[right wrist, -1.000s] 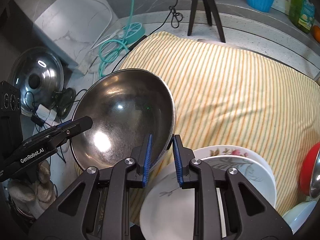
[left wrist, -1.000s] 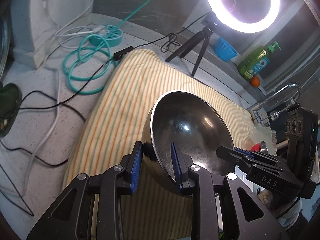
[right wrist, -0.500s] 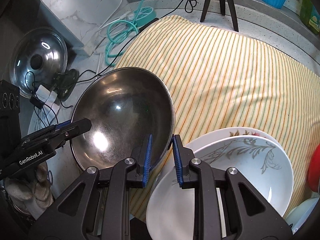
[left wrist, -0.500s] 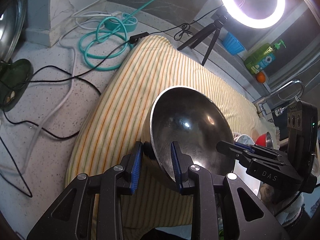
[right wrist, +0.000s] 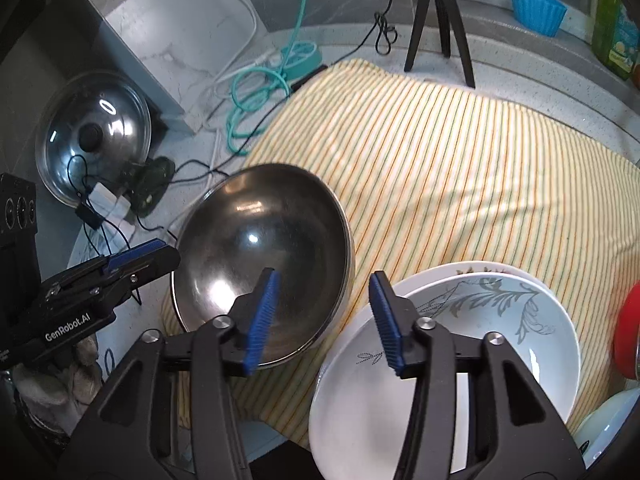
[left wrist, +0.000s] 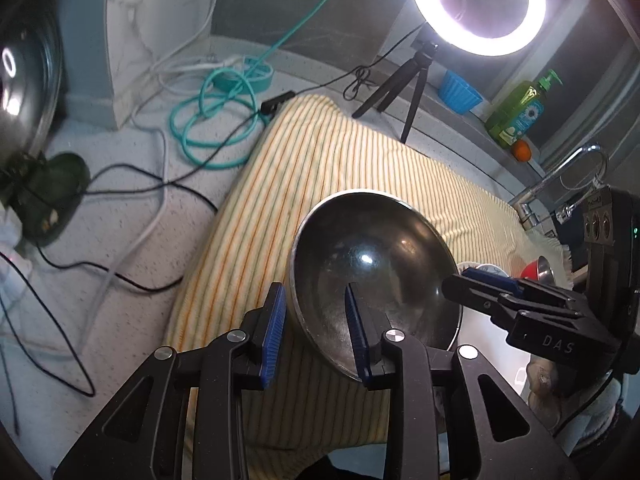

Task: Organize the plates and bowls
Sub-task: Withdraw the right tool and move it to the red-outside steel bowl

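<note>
Left wrist view: mounted behind the left gripper (left wrist: 314,326), looking steeply down and forward at close range, steel bowl (left wrist: 374,276) at frame centre, ring light (left wrist: 478,6) at upper right. Right wrist view: mounted behind the right gripper (right wrist: 324,316), likewise close and angled down, with white plates (right wrist: 448,344) at lower right. Shared between both: bowl, striped cloth (right wrist: 460,152), teal cable (left wrist: 212,128), tripod (right wrist: 438,16), and each opposite gripper at frame edge.

Steel bowl (right wrist: 264,272) rests on the striped cloth (right wrist: 460,168) at its near-left corner. Right gripper (right wrist: 324,316) stands with jaws spread wide, straddling the bowl's right rim without contact. Left gripper (right wrist: 136,260) reaches the bowl's left rim; its grip cannot be judged. Stacked white plates (right wrist: 480,320) sit just right of the bowl. A pot lid (right wrist: 94,136) lies left of the cloth.
</note>
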Action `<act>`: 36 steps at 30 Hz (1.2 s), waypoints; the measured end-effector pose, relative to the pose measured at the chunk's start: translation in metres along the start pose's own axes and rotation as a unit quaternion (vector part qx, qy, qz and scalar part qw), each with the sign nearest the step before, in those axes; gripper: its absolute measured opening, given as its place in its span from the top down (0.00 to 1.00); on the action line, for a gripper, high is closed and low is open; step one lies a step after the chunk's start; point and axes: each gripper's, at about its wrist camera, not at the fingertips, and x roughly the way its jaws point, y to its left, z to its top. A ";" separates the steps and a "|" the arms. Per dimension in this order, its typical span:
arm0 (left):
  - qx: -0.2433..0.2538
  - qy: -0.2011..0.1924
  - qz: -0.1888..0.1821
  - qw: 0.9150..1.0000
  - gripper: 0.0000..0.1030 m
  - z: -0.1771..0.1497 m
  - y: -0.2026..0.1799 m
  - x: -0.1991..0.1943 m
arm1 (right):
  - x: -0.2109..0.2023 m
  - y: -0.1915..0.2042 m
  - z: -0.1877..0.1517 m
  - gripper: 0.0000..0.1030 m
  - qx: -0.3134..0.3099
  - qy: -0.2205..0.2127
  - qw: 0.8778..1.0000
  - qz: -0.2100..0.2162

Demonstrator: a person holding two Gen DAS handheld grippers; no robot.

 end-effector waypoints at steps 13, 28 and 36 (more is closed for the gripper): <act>0.072 -0.066 0.009 0.995 0.42 0.007 -0.049 -0.043 | -0.068 0.000 -0.008 0.19 -0.014 -0.075 0.997 -0.023; 0.110 -0.044 -0.047 0.992 0.30 0.018 -0.091 -0.023 | -0.146 -0.056 -0.045 0.00 0.087 -0.166 0.978 -0.093; 0.155 -0.018 -0.085 0.984 0.30 0.026 -0.120 0.001 | -0.172 -0.106 -0.072 0.00 0.189 -0.163 0.955 -0.163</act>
